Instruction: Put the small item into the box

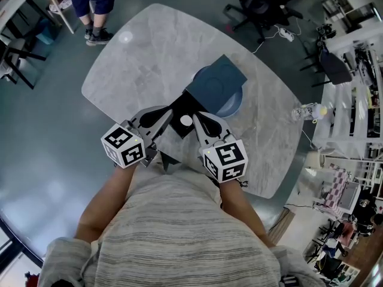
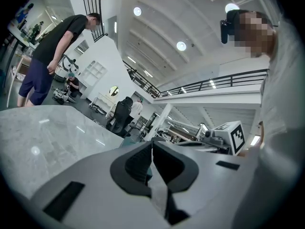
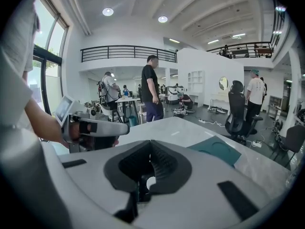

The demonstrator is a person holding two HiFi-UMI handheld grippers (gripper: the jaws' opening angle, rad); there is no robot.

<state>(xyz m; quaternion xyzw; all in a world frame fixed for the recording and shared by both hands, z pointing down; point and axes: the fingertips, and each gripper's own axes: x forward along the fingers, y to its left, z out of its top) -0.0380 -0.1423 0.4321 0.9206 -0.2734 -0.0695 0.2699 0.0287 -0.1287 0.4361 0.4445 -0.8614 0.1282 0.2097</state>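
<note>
A dark teal box [image 1: 218,79] stands near the middle of the grey marble table [image 1: 149,58], its black open part [image 1: 179,107] facing me. A small white round item [image 1: 186,120] lies on that black part, between my two grippers. My right gripper [image 1: 198,118] is just right of the item with its jaws together. In the right gripper view a bit of white item [image 3: 147,182] shows through the gap under the closed right gripper [image 3: 150,147], and the teal box [image 3: 217,150] lies beyond. My left gripper [image 1: 166,116] rests at the box's left edge, its jaws meeting in the left gripper view [image 2: 152,146].
A clear bottle [image 1: 308,111] stands at the table's right edge. A person [image 1: 96,8] stands beyond the far left of the table, also seen in the left gripper view as a person [image 2: 52,56]. Office chairs [image 1: 260,5] are past the far side. The table's near edge is under my arms.
</note>
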